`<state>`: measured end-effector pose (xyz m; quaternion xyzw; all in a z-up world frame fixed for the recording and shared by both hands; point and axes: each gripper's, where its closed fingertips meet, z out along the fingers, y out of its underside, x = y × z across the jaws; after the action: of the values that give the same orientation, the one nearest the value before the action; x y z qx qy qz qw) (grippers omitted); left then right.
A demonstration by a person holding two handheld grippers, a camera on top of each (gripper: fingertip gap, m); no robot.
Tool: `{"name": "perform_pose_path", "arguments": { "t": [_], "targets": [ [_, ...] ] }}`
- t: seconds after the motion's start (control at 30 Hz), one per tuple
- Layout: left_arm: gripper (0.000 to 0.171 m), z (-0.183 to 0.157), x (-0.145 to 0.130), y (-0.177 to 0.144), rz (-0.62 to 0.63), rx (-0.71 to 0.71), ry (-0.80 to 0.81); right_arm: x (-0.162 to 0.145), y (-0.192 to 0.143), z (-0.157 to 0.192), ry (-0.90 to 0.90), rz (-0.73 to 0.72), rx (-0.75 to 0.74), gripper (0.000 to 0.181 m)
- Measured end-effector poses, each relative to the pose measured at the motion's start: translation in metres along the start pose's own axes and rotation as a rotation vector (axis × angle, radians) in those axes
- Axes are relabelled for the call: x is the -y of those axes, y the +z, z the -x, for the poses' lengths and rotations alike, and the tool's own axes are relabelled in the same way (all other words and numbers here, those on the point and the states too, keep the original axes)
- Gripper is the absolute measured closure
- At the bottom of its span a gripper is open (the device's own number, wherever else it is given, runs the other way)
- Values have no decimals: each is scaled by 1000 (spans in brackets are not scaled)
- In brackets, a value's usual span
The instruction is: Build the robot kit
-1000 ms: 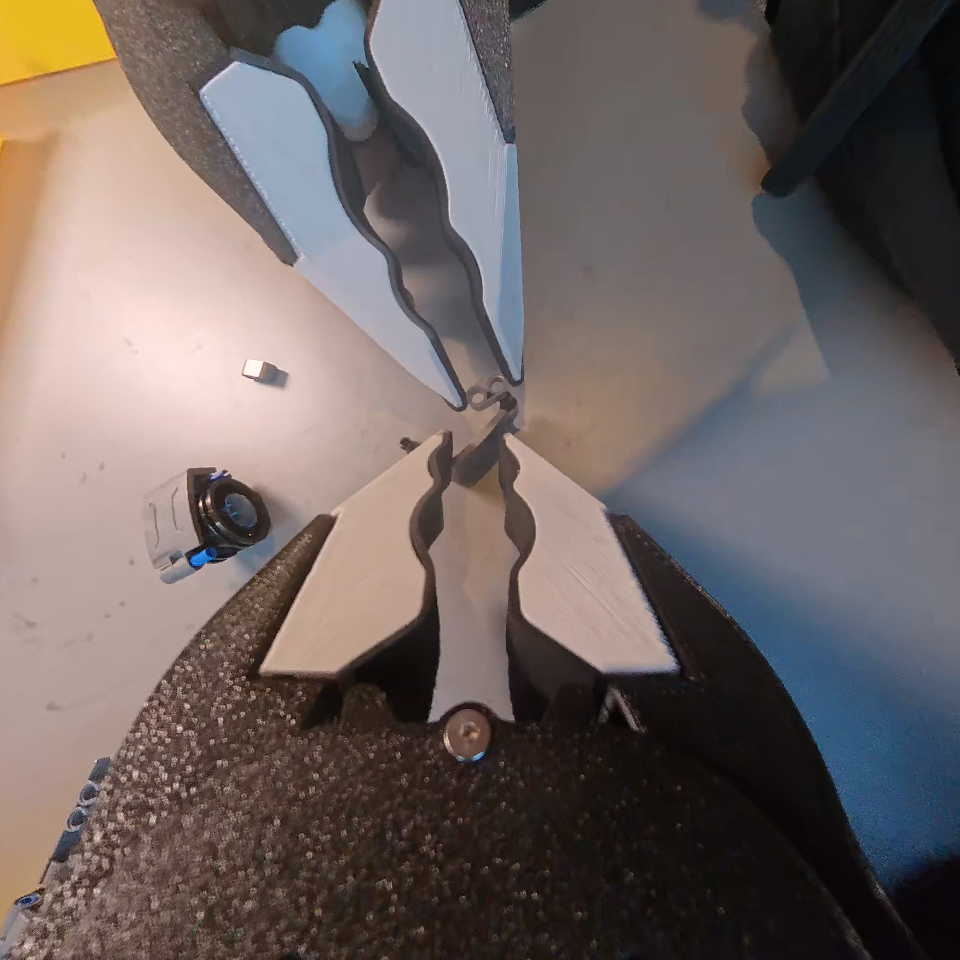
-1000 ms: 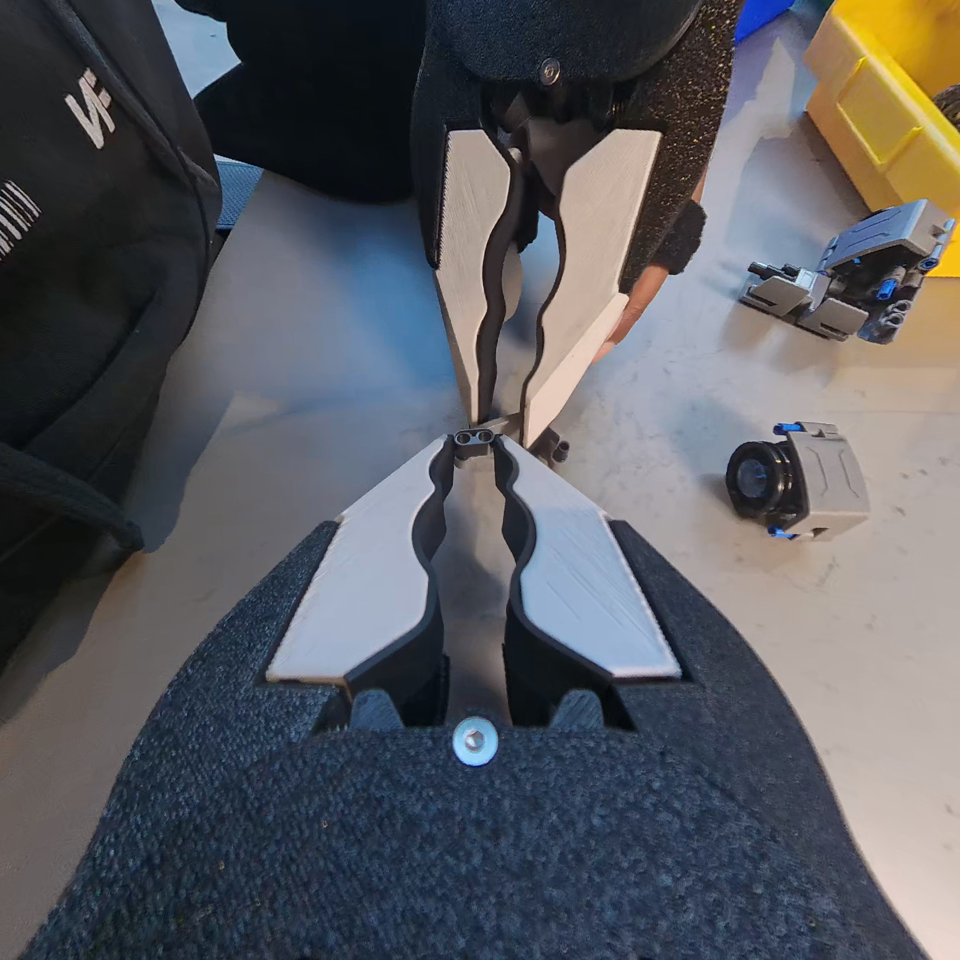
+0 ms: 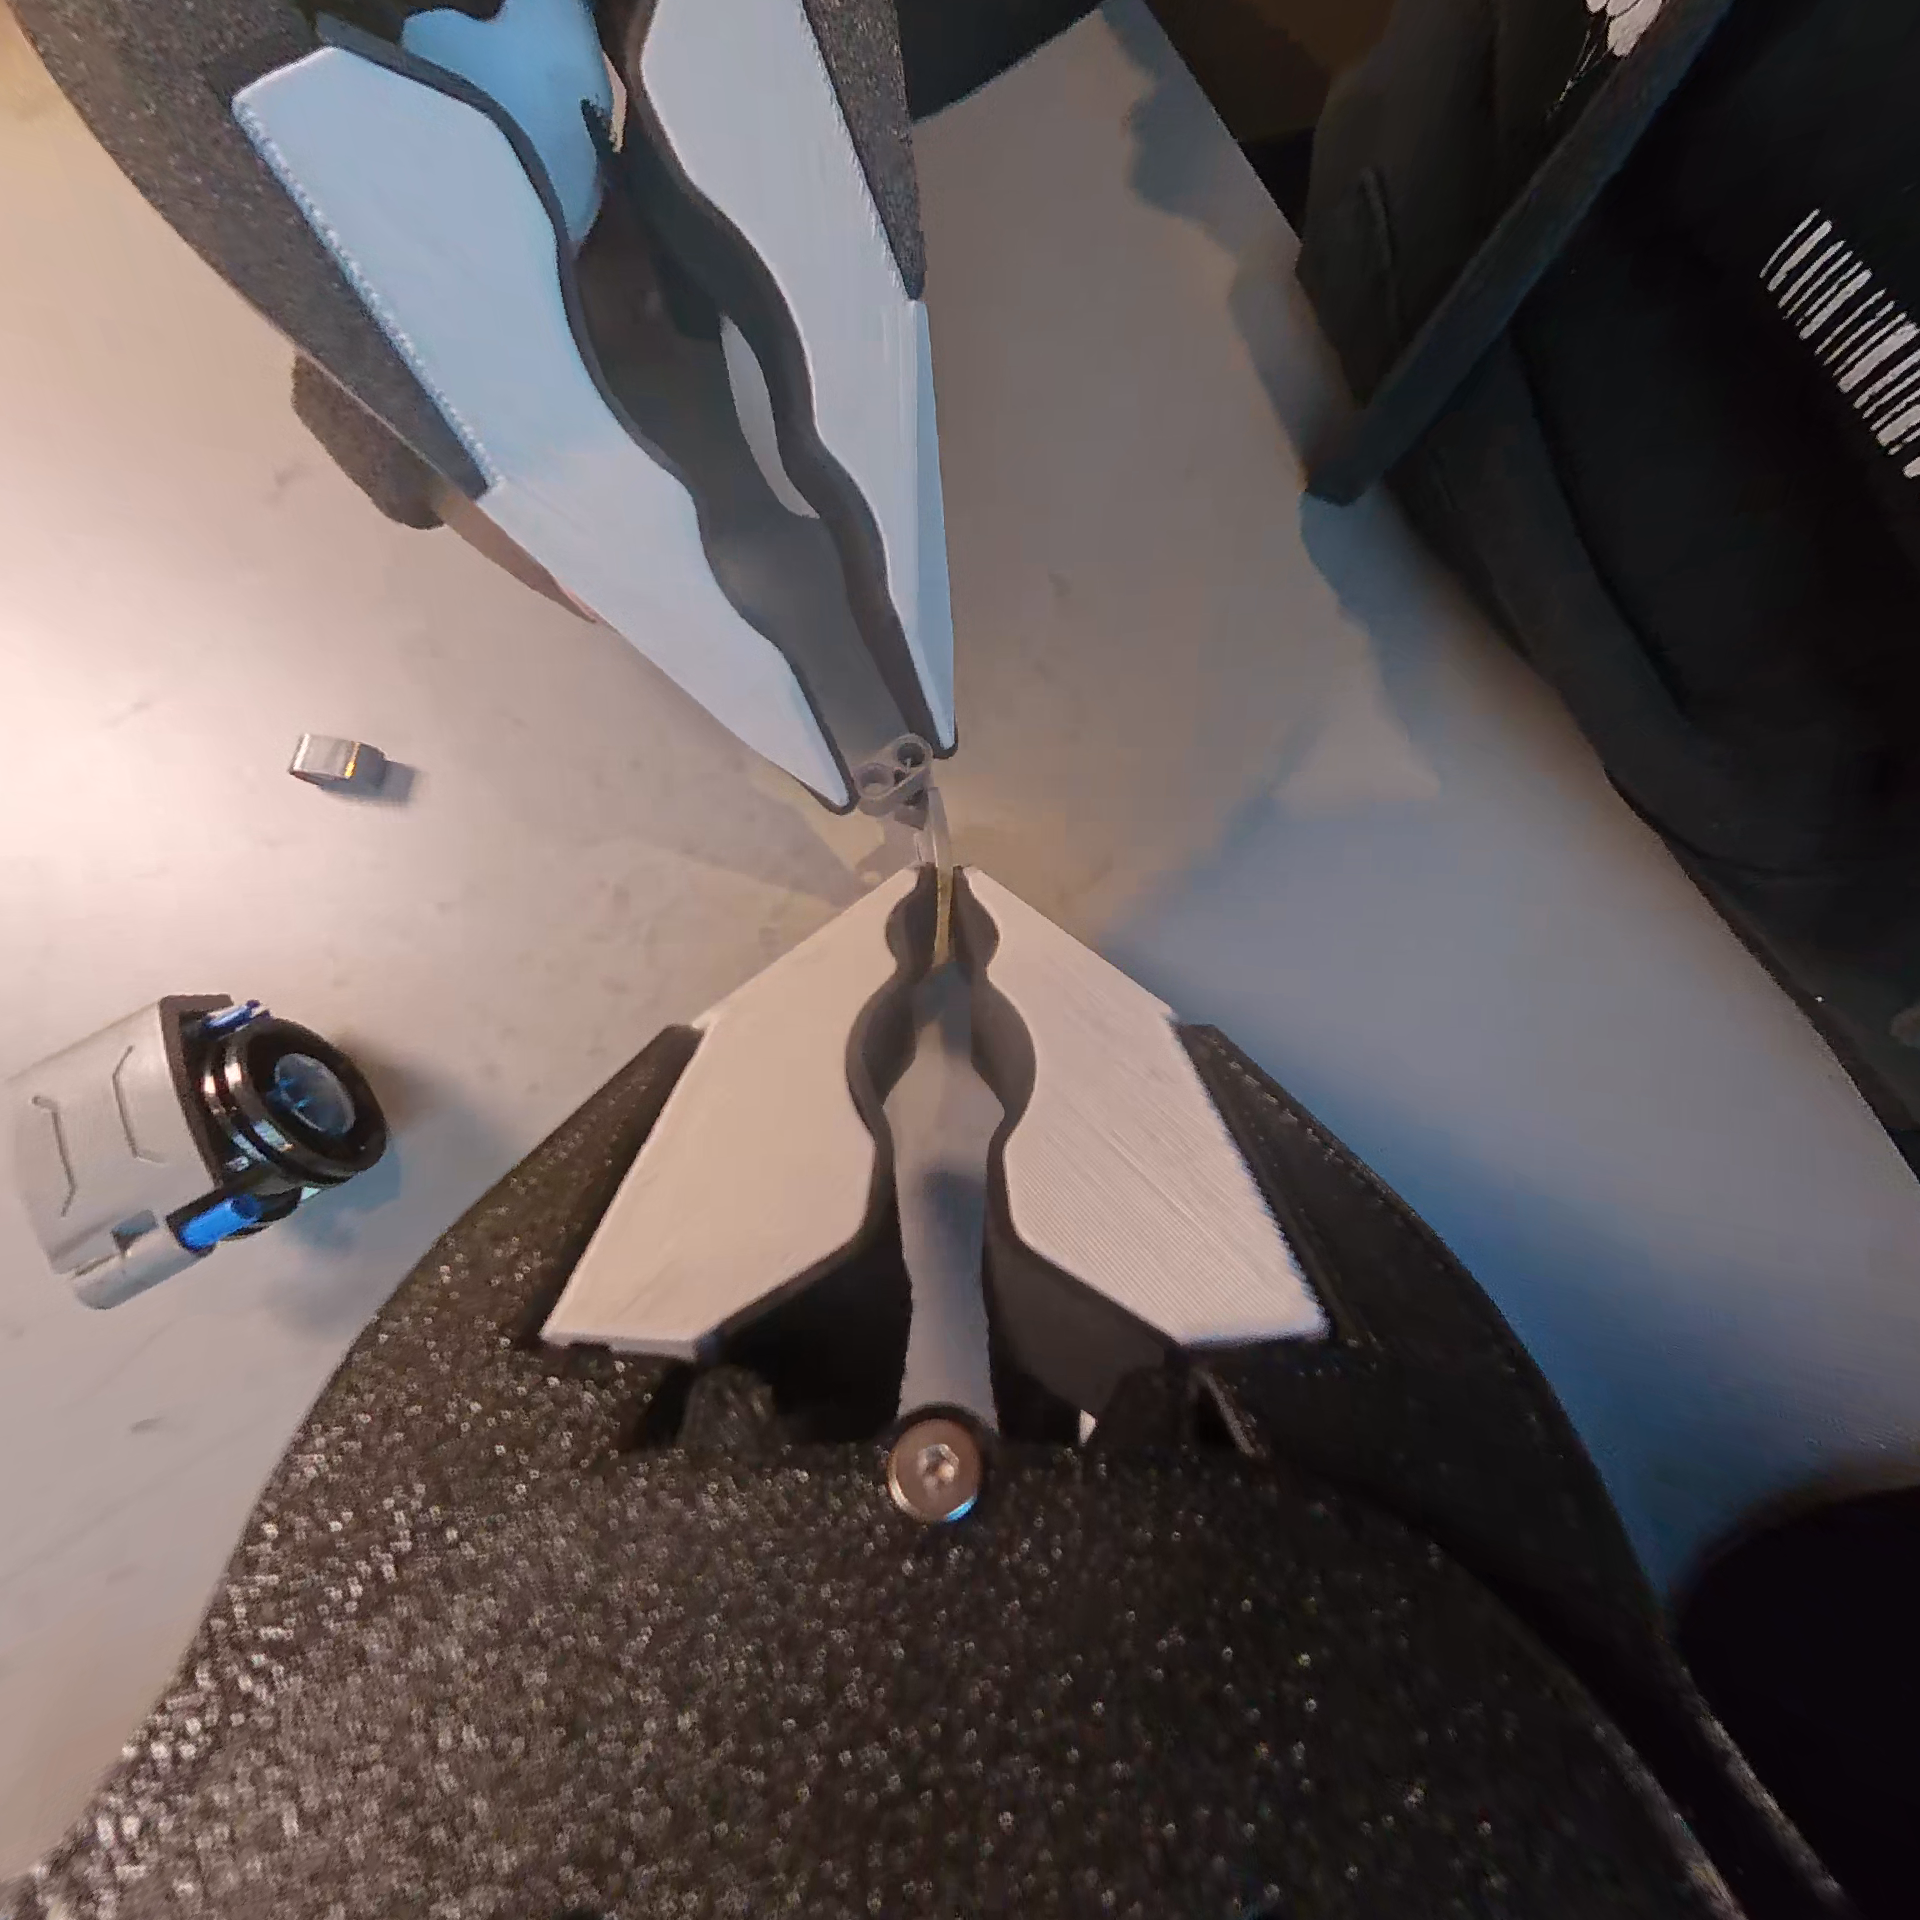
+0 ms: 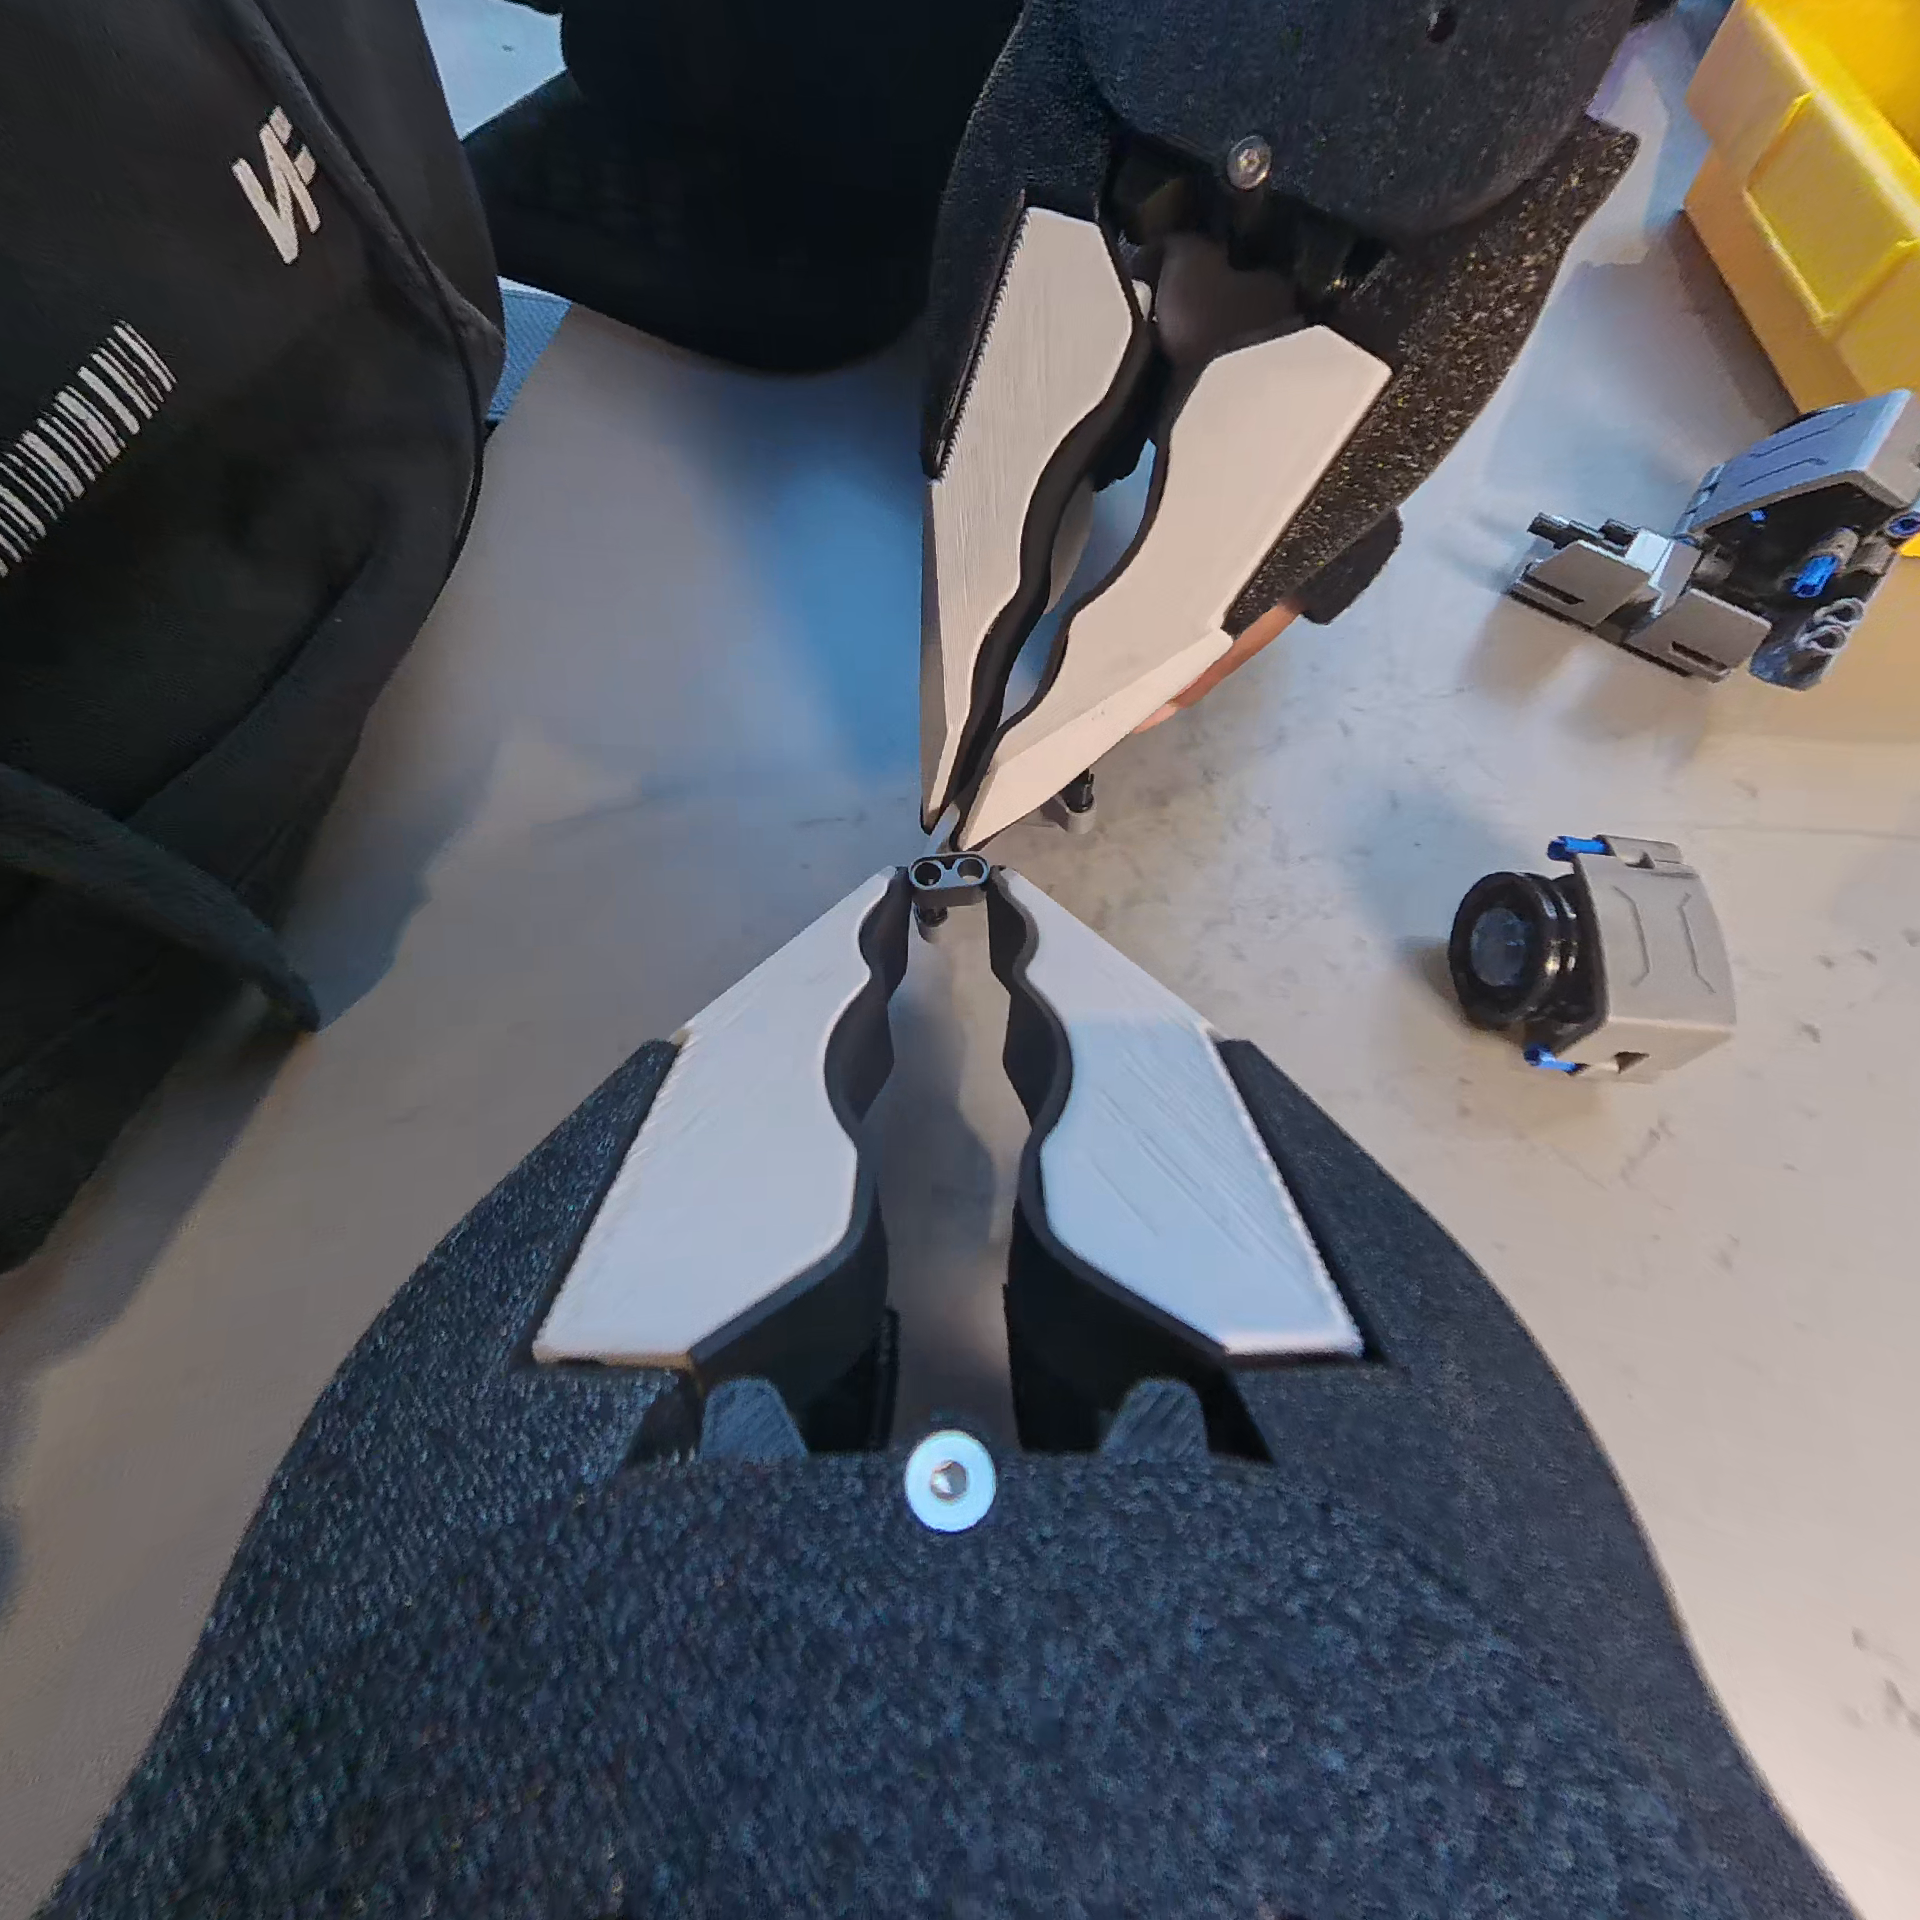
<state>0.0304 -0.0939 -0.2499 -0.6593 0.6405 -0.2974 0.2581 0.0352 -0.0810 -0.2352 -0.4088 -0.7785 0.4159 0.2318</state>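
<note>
- My right gripper, reaching in from 12 o'clock in the left wrist view, was clamped by its tips on a small dark two-hole connector, held clear of the grey tabletop.
- My left gripper met it tip to tip from 6 o'clock. Its fingers were all but closed, pinching a thin flat strip edge-on.
- The strip rose out of the left tips and reached the underside of the connector. Whether the two parts were seated together or only touching could not be told.
- A short stub hung below the connector between my right fingers; its kind was too small to make out.
- At 8 o'clock from my left tips, well apart, a grey block with a black lens-like ring and blue pins lay on its side.
- At 10 o'clock a small loose grey piece sat alone on the table.
- In the right wrist view, a larger grey-and-blue brick assembly lay at 2 o'clock, with a yellow bin beyond it.
- A black bag filled the 10 o'clock side, near both grippers but touching neither.
</note>
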Motion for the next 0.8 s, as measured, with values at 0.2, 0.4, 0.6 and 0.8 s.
{"name": "perform_pose_path", "arguments": {
  "t": [0.2,0.4,0.6,0.8],
  "targets": [
    [169,2,0,0,-17,-40,-18,-1,1,-1,-129,134,30,168],
    [169,3,1,0,-39,-51,-34,-3,0,-1,-182,271,134,168],
    [169,1,2,2,-52,-1,-10,-9,1,2,-35,201,122,169],
    [170,0,2,2,-66,-20,-19,-11,3,4,-53,261,68,169]
  ]
}}
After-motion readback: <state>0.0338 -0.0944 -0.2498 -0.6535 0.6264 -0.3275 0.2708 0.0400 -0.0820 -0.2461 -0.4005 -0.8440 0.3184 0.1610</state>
